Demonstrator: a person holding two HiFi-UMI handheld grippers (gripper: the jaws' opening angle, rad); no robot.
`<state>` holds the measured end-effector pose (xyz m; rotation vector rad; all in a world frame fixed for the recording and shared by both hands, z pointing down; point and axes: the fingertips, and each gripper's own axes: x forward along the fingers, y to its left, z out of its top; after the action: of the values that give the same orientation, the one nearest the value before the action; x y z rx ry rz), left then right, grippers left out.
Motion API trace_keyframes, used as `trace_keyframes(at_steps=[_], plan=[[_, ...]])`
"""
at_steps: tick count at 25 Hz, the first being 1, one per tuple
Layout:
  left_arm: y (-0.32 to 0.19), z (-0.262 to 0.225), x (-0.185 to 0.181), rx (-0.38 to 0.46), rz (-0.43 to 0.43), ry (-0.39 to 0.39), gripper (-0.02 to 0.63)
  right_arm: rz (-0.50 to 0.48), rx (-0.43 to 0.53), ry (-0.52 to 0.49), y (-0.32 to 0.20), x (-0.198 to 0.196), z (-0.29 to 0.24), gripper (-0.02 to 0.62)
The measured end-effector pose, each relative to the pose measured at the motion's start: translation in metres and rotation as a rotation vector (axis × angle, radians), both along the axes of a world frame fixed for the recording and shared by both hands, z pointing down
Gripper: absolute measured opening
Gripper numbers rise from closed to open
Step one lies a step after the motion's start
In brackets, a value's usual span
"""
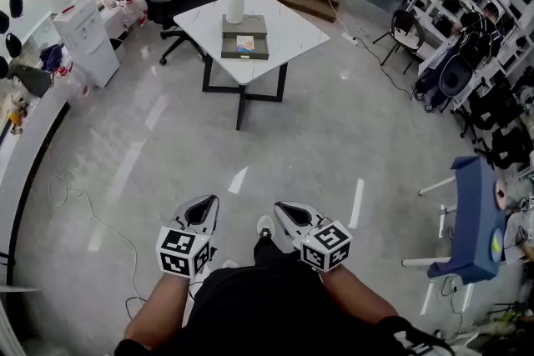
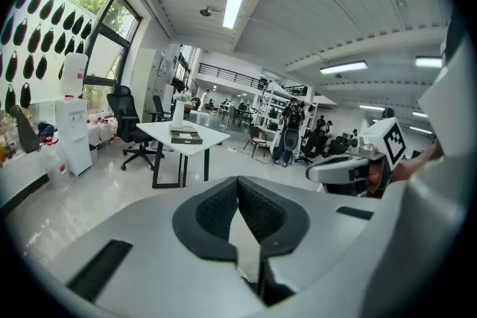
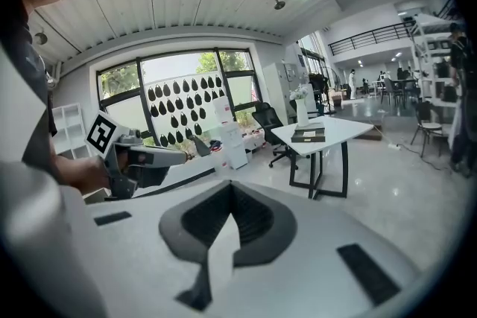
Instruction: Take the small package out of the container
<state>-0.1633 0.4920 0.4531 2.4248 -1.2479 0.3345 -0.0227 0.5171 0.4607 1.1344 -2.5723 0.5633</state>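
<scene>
Glossy pale floor all round, and well ahead of the person stands a white square table [image 1: 288,33] on black legs. On it sits a dark, flat rectangular container [image 1: 244,56] just beside a white vase [image 1: 235,6]. The small package [image 1: 245,44] lies flat inside, pale with blue and orange print; it's too small to tell its long axis. The left gripper [image 1: 203,211] and right gripper [image 1: 289,215] are held low near the person's body, jaws closed together, nothing between them.

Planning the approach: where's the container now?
Head view, top centre: the container sits on the table, just in front of the vase, far ahead of the person.
</scene>
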Motion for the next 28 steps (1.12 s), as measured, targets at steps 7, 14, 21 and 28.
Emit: trace_keyframes(at_steps=[7, 14, 21, 28], plan=[[-0.037, 0.014, 0.018, -0.023, 0.026, -0.016, 0.003, 0.014, -0.026, -0.028, -0.045, 0.01, 0.016, 0.0], [-0.121, 0.008, 0.042, -0.02, 0.022, -0.049, 0.003, 0.003, -0.007, -0.066, -0.137, 0.029, 0.007, 0.0], [-0.213, -0.019, 0.082, 0.024, 0.003, -0.056, 0.003, -0.025, 0.035, -0.083, -0.229, 0.065, -0.013, 0.0], [-0.271, -0.024, 0.103, 0.029, -0.033, -0.078, 0.003, -0.077, 0.049, -0.107, -0.297, 0.081, -0.017, 0.0]])
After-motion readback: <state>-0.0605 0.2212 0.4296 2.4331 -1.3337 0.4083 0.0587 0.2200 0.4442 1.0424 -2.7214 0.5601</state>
